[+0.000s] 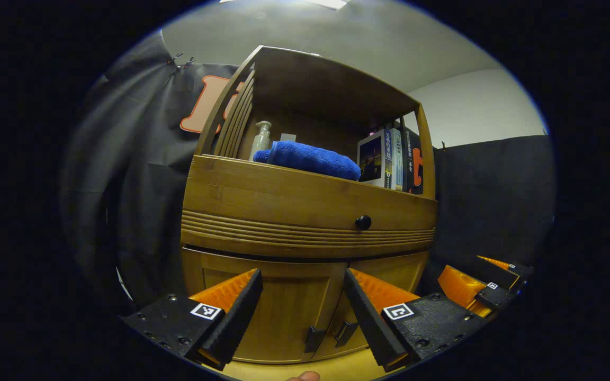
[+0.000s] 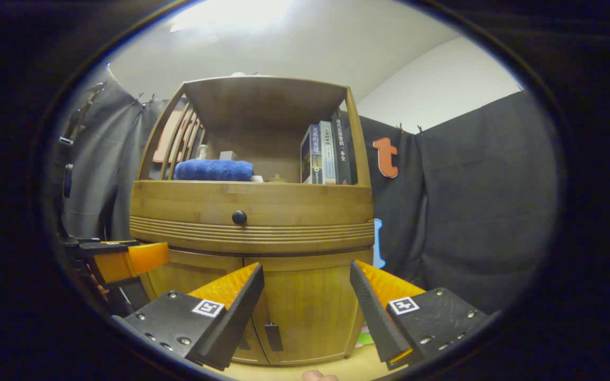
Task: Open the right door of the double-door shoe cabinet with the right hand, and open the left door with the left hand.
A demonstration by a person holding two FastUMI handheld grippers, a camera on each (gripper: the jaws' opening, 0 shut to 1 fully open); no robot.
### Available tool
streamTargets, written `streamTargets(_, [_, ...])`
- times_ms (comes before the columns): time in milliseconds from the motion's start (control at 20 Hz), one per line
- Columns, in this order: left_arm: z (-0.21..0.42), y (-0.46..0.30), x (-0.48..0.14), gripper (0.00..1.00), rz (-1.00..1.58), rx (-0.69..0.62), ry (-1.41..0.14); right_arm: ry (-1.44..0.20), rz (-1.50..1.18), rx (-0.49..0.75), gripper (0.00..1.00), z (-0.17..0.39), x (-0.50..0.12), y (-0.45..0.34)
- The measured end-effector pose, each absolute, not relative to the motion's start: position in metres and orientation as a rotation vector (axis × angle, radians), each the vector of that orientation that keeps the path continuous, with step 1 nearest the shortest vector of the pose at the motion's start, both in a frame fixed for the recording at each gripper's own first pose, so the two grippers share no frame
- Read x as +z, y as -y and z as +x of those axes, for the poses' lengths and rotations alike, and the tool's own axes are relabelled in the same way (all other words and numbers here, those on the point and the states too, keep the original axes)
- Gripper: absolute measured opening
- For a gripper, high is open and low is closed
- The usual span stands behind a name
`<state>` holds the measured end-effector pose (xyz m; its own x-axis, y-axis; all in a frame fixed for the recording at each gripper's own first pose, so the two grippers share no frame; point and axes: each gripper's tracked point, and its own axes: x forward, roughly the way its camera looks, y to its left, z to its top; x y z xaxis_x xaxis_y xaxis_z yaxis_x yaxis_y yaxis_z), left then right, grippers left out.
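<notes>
The cabinet (image 2: pixel 252 233) stands straight ahead, both doors closed. The right door (image 2: pixel 310 307) and left door (image 1: pixel 273 312) look like stiff, light wood on hinges; pinch each by its small dark handle (image 2: pixel 273 337) near the centre seam. Both tongs, left (image 1: pixel 302 317) and right (image 2: pixel 307 312), are spread and empty.

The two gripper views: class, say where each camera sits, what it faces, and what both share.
Left gripper view: rides the left gripper, open, facing the cabinet; a fingertip shows below.
Right gripper view: rides the right gripper, open, facing the right door.
Shared: cabinet, blue towel, books.
</notes>
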<state>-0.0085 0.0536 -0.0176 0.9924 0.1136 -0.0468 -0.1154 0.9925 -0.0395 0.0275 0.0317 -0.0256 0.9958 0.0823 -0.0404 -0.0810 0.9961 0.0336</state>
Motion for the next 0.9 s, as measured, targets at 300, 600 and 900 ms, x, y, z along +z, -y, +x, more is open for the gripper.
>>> streamTargets(300, [-0.011,-0.091,-0.023,0.95,-0.023,0.219,-0.054,-0.142,0.054,0.105,0.96,0.072,-0.088,-0.038])
streamTargets(600, [-0.007,-0.123,-0.024,0.95,0.016,0.323,-0.047,-0.321,0.053,0.209,0.96,0.096,-0.178,-0.079])
streamTargets(900, [0.000,-0.137,-0.027,0.95,0.033,0.374,-0.040,-0.479,0.037,0.271,0.82,0.097,-0.248,-0.105])
